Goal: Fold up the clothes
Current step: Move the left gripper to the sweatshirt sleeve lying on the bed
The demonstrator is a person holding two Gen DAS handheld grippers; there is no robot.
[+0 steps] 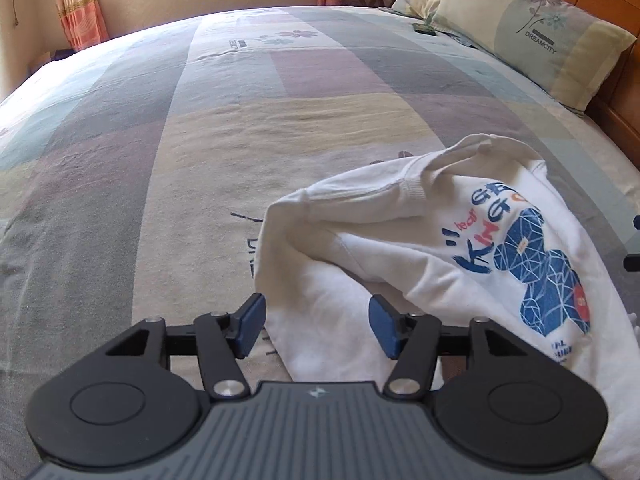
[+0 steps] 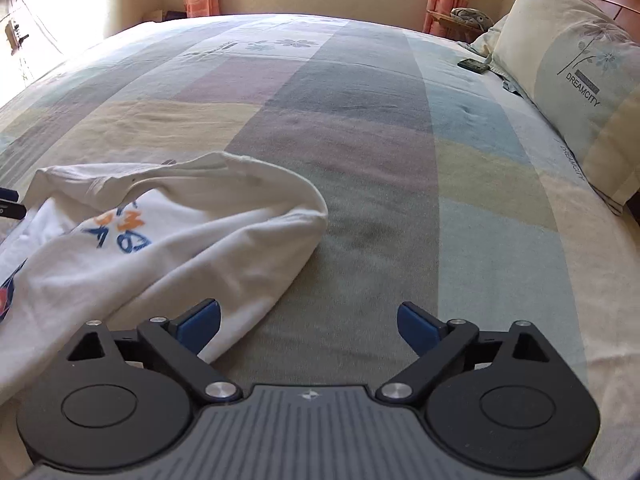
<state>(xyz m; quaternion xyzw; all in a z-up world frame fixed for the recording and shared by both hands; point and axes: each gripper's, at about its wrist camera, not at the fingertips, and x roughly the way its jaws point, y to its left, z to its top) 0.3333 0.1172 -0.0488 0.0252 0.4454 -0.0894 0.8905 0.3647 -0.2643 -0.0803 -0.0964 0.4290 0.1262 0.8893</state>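
Observation:
A white sweatshirt [image 1: 420, 264] with a blue bear print and blue and orange letters lies crumpled on the bed. In the right wrist view it [image 2: 168, 236] lies at the left. My left gripper [image 1: 318, 326] is open, low over the sweatshirt's near left edge, with white cloth between and below its blue pads. My right gripper [image 2: 308, 326] is open and empty; its left pad [image 2: 200, 324] is over the sweatshirt's near right edge, its right pad over bare bedsheet.
The bed [image 1: 224, 128] has a pastel patchwork sheet. Pillows [image 1: 532, 28] lean on a wooden headboard at the right, also in the right wrist view [image 2: 576, 80]. A small dark object [image 2: 474, 65] lies near the pillows. Curtains and a side table stand behind.

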